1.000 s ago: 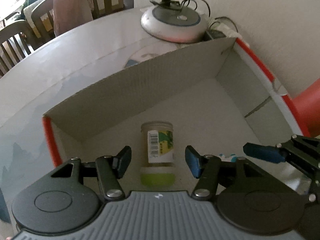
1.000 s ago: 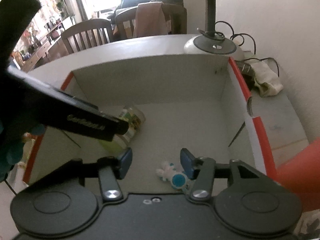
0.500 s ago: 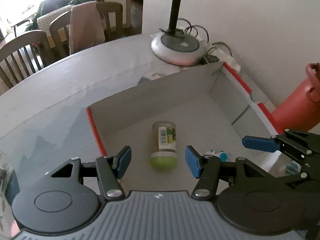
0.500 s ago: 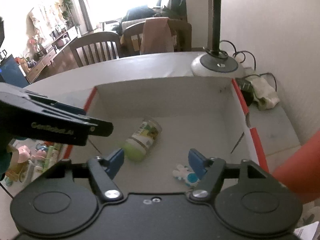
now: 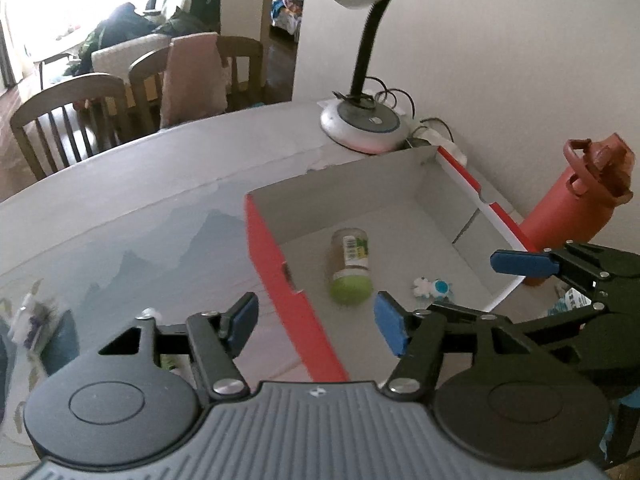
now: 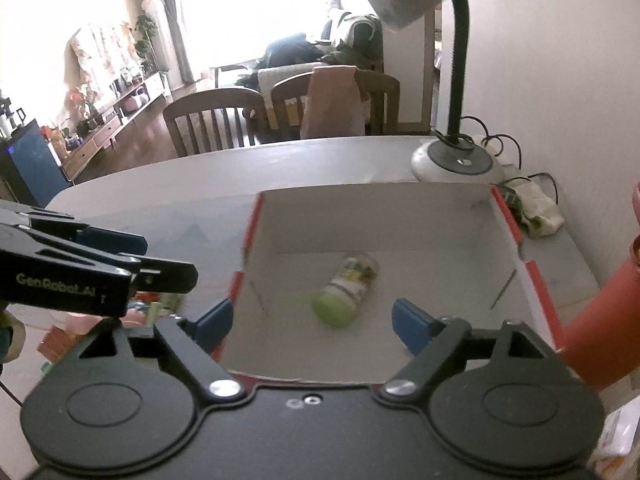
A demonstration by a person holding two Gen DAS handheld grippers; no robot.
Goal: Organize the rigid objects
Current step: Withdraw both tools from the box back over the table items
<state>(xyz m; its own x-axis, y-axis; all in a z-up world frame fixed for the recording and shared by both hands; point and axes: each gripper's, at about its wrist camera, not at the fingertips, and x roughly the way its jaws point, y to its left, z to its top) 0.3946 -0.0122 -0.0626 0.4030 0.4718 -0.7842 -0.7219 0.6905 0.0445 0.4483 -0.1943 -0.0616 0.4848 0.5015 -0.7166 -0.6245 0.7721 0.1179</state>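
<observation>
A red-edged cardboard box (image 5: 276,264) stands open on the table. Inside it lies a clear jar with a green lid (image 5: 351,266) on its side, and a small white and blue toy (image 5: 432,288) beside it. The jar also shows in the right wrist view (image 6: 346,290), inside the box (image 6: 516,236). My left gripper (image 5: 316,320) is open and empty, above the box's near left corner. My right gripper (image 6: 312,322) is open and empty, above the box's near edge. The toy is hidden in the right wrist view.
A desk lamp (image 5: 366,128) with cables stands behind the box. A red water bottle (image 5: 576,196) stands at the box's right side. Colourful small items (image 6: 152,308) lie left of the box. Wooden chairs (image 6: 224,120) stand beyond the table.
Both grippers have risen and pulled back from inside the box, staying open. The jar and the toy remain lying in the box.
</observation>
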